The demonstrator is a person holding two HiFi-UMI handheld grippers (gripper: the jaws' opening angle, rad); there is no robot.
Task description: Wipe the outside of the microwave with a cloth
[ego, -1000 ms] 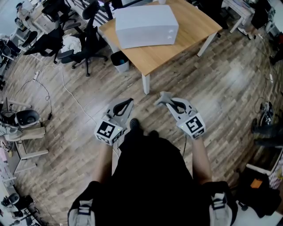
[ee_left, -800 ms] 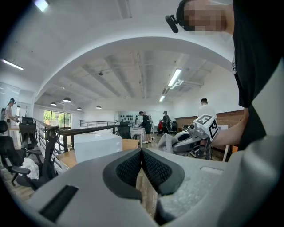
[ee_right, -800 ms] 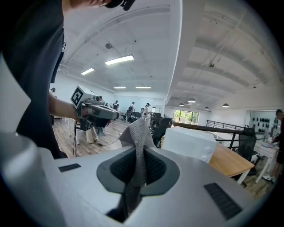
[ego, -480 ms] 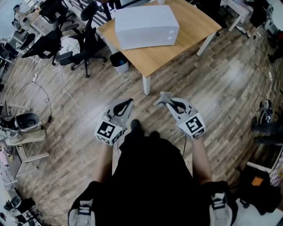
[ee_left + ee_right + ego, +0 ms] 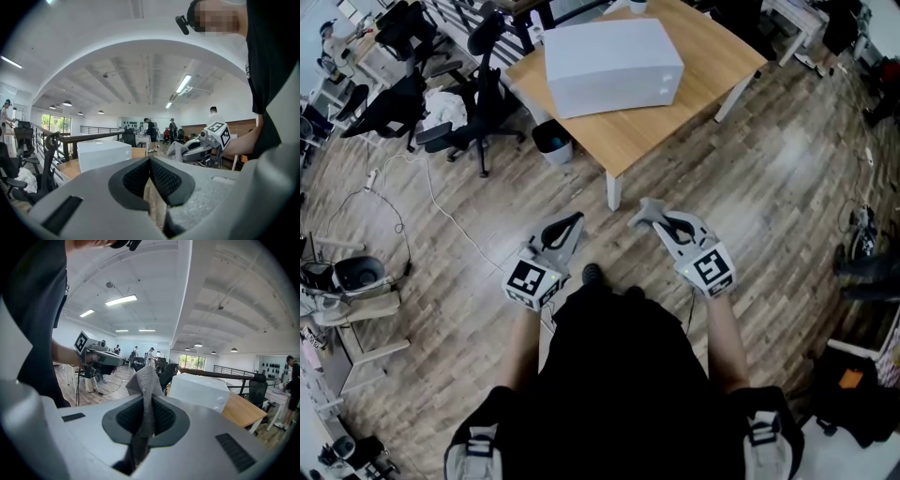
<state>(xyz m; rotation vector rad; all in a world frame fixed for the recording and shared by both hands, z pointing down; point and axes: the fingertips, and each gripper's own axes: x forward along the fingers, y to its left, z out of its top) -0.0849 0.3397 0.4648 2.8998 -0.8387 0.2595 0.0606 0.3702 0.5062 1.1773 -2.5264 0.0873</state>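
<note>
Left tool [image 5: 566, 223] is held in front of the person's body, jaws pressed together with nothing between them. Right tool [image 5: 649, 212] is at its 3 o'clock, level with it, jaws clamped on a grey cloth [image 5: 145, 380] whose bunched end sticks up past the tips. White microwave [image 5: 612, 54] sits on the wooden tabletop [image 5: 670, 112] toward 12 o'clock in the head view, well apart from both tools across plank floor [image 5: 487, 281].

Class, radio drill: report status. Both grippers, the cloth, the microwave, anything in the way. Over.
Left gripper shut, empty. Right gripper shut on cloth. Microwave on table ahead, not yet touched. Only floor between.
</note>
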